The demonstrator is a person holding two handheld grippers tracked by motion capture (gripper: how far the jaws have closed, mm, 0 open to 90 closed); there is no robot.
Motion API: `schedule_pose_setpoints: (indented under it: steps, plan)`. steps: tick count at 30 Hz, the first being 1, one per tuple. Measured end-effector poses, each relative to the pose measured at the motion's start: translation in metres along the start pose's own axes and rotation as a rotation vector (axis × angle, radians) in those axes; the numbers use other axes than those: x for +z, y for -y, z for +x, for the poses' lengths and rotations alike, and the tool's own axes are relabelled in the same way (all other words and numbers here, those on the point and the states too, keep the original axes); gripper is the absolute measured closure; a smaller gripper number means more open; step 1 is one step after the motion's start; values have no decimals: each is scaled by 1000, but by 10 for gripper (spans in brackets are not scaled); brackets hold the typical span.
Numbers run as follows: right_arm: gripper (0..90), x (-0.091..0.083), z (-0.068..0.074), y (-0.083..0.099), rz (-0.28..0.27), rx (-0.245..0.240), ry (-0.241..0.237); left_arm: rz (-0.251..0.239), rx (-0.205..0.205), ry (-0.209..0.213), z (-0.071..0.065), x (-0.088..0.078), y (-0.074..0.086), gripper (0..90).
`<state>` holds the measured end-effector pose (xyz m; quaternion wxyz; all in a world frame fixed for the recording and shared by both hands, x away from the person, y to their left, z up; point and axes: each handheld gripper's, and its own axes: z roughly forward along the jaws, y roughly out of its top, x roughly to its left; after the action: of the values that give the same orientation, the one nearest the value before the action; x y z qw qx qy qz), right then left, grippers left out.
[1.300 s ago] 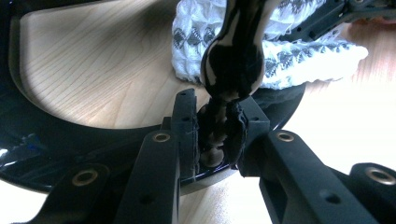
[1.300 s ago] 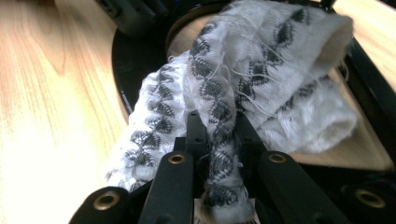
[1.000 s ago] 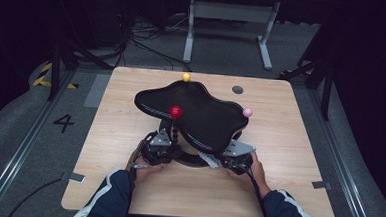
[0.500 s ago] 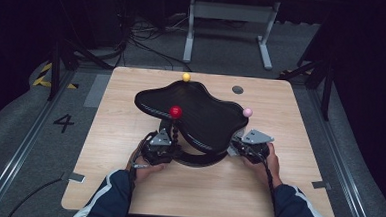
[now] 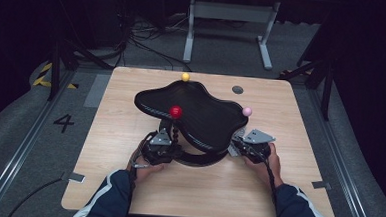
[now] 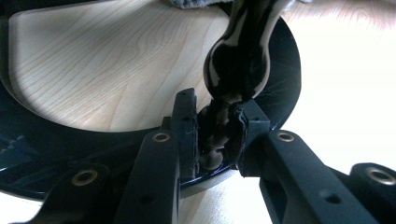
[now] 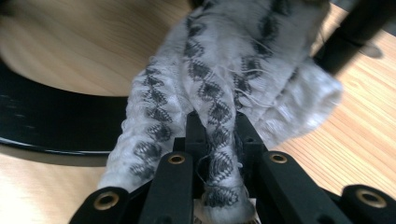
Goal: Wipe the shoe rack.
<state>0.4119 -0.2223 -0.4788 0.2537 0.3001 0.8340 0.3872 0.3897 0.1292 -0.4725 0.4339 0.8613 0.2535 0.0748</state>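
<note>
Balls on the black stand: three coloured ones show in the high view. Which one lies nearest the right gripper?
The pink ball, at the tray's right edge, just above the right gripper; the red ball and yellow ball sit farther left.

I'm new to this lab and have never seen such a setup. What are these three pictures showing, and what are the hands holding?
There is no robot here: a person sits at a wooden table and holds a hand-operated claw in each hand. The high view looks down from above; the other two come from cameras riding on each claw, looking along its black jaws.

On the table stands a black curvy tray on a beaded stem with a ring base. A red ball, a yellow ball and a pink ball sit on or at its rim.

The left claw is shut on the stem. The right claw is shut on a grey patterned cloth.
</note>
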Motion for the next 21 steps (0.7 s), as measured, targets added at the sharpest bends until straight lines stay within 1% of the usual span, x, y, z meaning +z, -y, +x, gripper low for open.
schedule_pose_setpoints:
  steps: [2,4,6,7,8,9,11,12,13,16,17,18,21]
  plan:
    - [802,0,6,-3,-2,-12,-24,1,-4,0,0,0,0,742]
    - [800,1,12,-7,-3,-34,-50,-1,-2,0,0,0,0,742]
    - [800,2,19,-10,-5,-66,-64,-1,-2,-1,0,0,0,742]
    - [800,3,21,-11,-5,-65,-71,-1,-1,-1,0,0,0,742]
    - [801,3,26,-11,-15,-62,-81,-1,-1,-1,0,0,0,742]
    - [801,3,26,-11,-15,-62,-81,-1,-1,-1,0,0,0,742]
    - [802,2,32,-11,-20,-60,-95,1,-7,-2,0,0,0,742]
    - [801,1,35,-12,-21,-64,-104,1,-7,-2,-1,0,0,742]
    - [802,1,38,-12,-21,-74,-109,-4,1,0,0,1,0,742]
    - [802,0,49,-14,-22,-78,-133,-4,0,0,0,1,0,742]
    - [802,0,53,-15,-22,-82,-143,-1,-4,-3,0,0,0,742]
    - [802,0,58,-17,-25,-92,-148,-3,-2,2,0,1,0,743]
    - [801,0,72,-20,-31,-108,-186,-2,-5,1,0,1,0,742]
